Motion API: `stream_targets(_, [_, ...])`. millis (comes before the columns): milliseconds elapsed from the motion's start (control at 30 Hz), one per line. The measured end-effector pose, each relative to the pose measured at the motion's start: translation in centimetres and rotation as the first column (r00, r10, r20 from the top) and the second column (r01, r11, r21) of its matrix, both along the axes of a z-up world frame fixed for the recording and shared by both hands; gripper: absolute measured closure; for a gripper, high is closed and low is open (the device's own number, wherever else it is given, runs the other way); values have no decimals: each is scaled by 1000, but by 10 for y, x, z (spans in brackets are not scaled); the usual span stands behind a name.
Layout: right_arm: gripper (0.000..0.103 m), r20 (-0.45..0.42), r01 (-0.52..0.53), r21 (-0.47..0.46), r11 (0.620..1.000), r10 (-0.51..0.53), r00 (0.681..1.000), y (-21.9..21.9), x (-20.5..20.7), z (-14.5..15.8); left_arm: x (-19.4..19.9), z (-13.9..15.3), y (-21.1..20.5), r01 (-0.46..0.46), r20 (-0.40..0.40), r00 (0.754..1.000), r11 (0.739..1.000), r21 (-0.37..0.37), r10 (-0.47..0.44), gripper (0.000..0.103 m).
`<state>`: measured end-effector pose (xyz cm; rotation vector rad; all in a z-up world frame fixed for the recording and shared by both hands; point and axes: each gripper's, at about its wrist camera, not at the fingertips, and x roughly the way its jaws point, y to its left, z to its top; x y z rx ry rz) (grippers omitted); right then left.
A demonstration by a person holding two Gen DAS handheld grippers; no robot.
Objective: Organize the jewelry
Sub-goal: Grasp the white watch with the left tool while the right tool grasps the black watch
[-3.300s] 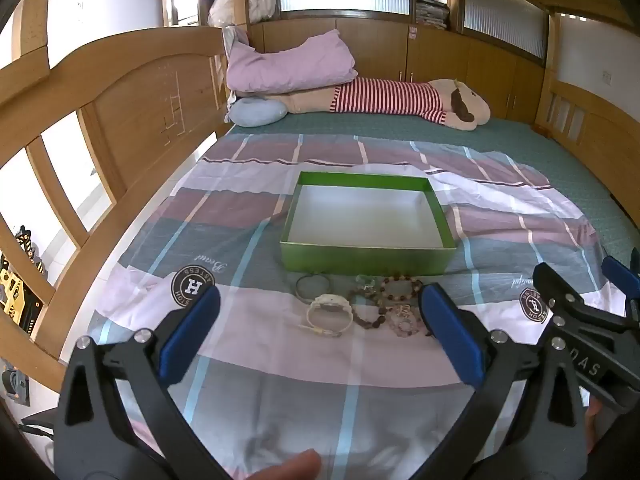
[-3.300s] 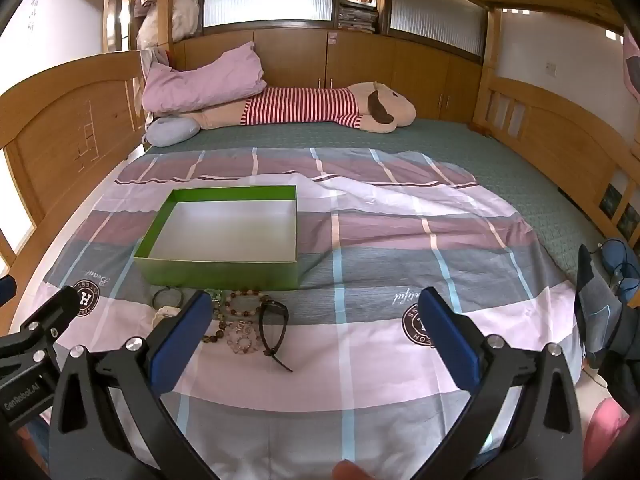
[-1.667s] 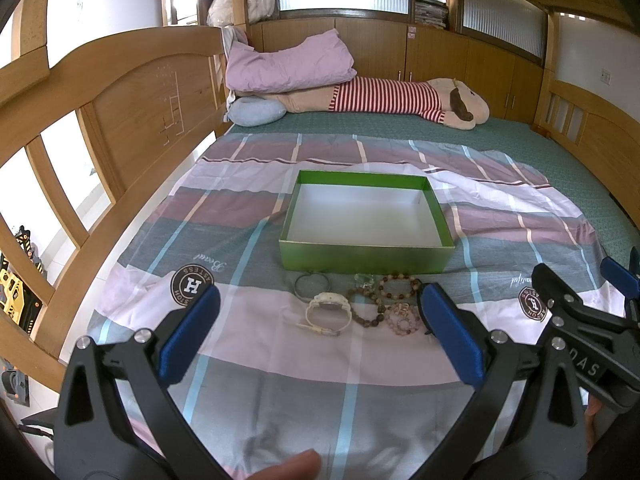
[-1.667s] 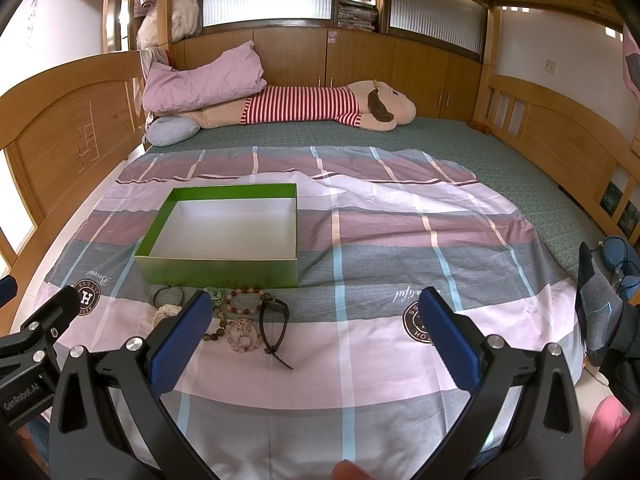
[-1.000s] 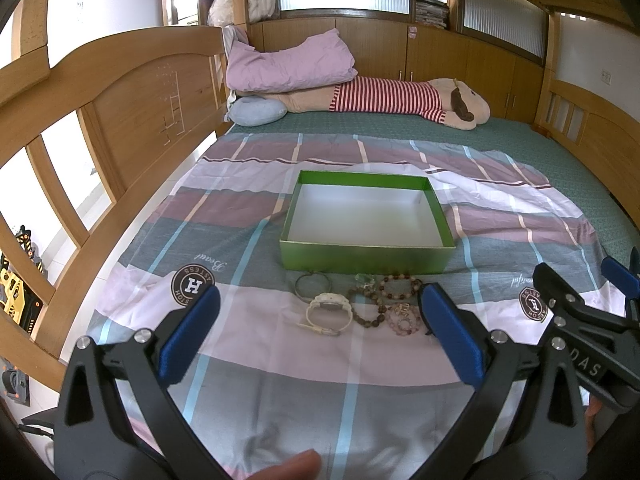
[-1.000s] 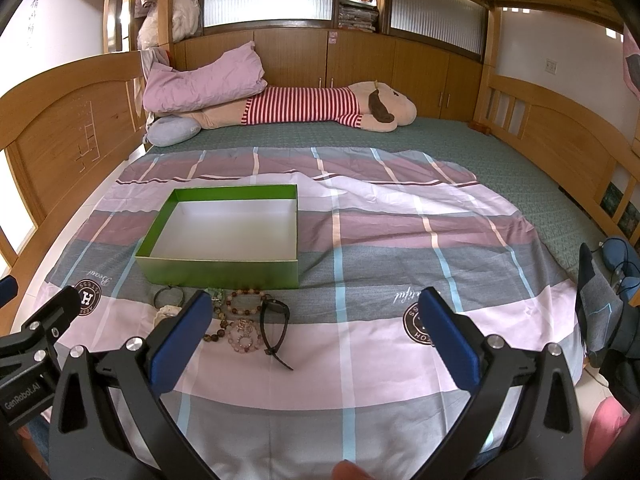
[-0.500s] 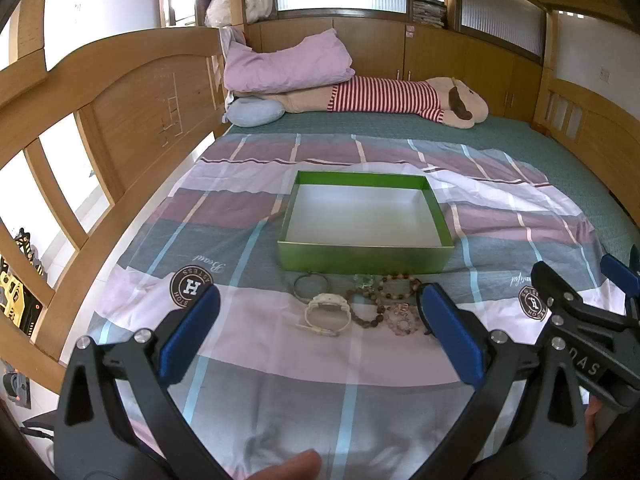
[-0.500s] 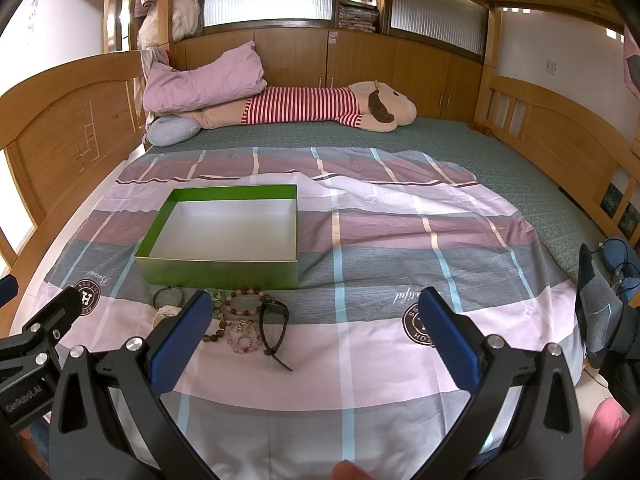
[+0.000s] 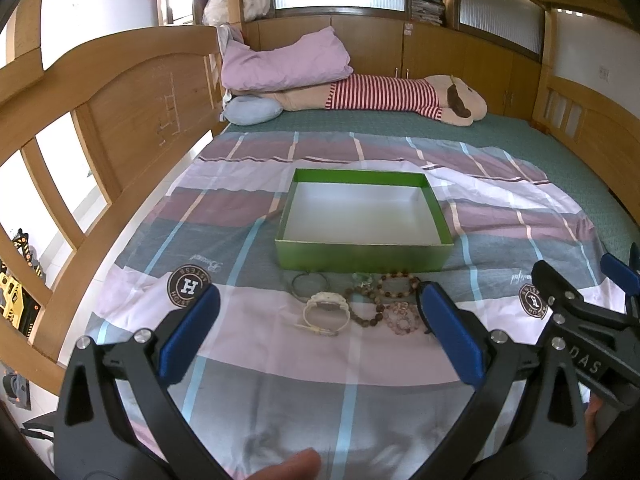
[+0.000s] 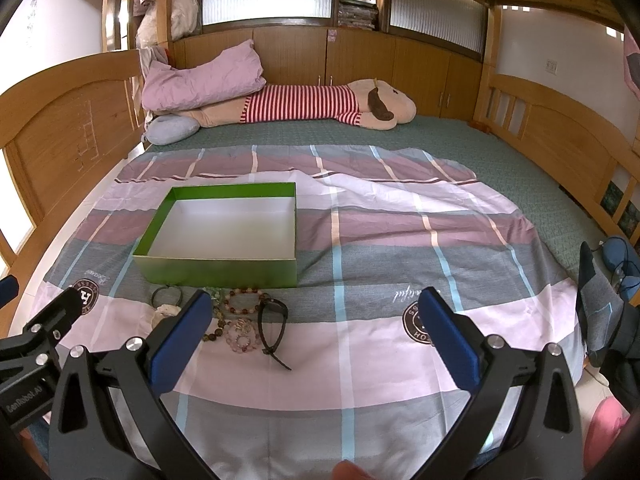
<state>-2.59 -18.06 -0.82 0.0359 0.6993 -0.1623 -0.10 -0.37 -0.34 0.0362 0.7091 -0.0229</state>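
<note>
An empty green box (image 9: 364,256) with a white inside sits on the striped bedsheet; it also shows in the right wrist view (image 10: 218,270). In front of it lies a cluster of jewelry: a white watch (image 9: 324,309), a thin dark bangle (image 9: 309,282), bead bracelets (image 9: 398,284) and a pink bracelet (image 9: 402,318). The right wrist view adds a black watch (image 10: 273,322) beside the bead bracelets (image 10: 242,300). My left gripper (image 9: 320,332) is open and empty, just short of the cluster. My right gripper (image 10: 314,334) is open and empty, to the right of the jewelry.
A pink pillow (image 9: 284,62) and a striped plush toy (image 9: 384,96) lie at the head of the bed. Wooden rails (image 9: 100,128) run along the left and right (image 10: 560,136) sides. The right gripper's body (image 9: 580,344) shows at the left view's right edge.
Both grippers stay open and nearly still. The jewelry and the box have not moved.
</note>
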Motion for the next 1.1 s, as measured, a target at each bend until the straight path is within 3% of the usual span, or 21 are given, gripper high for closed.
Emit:
stream_targets(133, [3, -55, 21, -19, 1000, -22, 998, -14, 12, -21, 16, -21, 4, -10, -26, 1000, 999, 41, 11, 3])
stream_targets(233, [3, -150, 27, -67, 997, -37, 988, -25, 33, -55, 47, -61, 13, -14, -169, 985, 999, 41, 21, 3])
stream_targets(333, [4, -254, 21, -18, 1000, -25, 967, -33, 50, -101, 66, -105, 22, 2, -282, 960, 1000, -3, -3, 6])
stream_targets(367, [9, -281, 18, 8, 1000, -15, 960, -34, 55, -113, 73, -124, 23, 5, -325, 946, 1000, -8, -7, 16])
stream_targets(400, [19, -301, 15, 30, 999, -6, 953, -34, 59, -122, 77, -135, 26, 6, -352, 936, 1000, -11, -10, 32])
stream_targets(433, [32, -322, 9, 57, 998, 10, 947, -33, 64, -132, 81, -144, 27, 5, -379, 925, 1000, -18, -12, 41])
stream_targets(467, [38, -330, 3, 81, 997, 24, 944, -32, 68, -138, 87, -156, 29, 6, -417, 909, 999, -38, -21, 54])
stream_targets(500, [46, -337, -2, 103, 995, 37, 941, -30, 74, -144, 92, -162, 29, 6, -436, 900, 999, -43, -24, 55])
stream_targets(633, [47, -366, -24, 111, 994, 63, 929, -19, 102, -162, 114, -175, 28, 10, -443, 896, 999, -45, -29, 55])
stream_targets(767, [47, -390, -35, 154, 987, 93, 916, -16, 124, -175, 134, -182, 31, -1, -445, 895, 999, -46, -20, 34])
stream_targets(833, [47, -398, -45, 132, 990, 95, 913, -13, 131, -180, 142, -188, 31, 6, -451, 892, 999, -37, -22, 34])
stream_targets(1000, [47, -416, -77, 111, 991, 116, 902, -5, 143, -197, 154, -204, 32, -14, -486, 874, 999, -32, -3, 51])
stream_targets(1033, [51, -414, -83, 100, 991, 117, 903, -4, 143, -199, 158, -206, 30, -15, -483, 875, 999, -31, -2, 52])
stream_targets(1067, [55, -405, -90, 94, 991, 121, 906, -3, 143, -199, 158, -205, 32, -17, -478, 879, 1000, -22, 4, 61])
stream_targets(1100, [70, -398, -94, 98, 991, 126, 909, -3, 143, -199, 158, -205, 33, -21, -472, 882, 1000, -16, 11, 76])
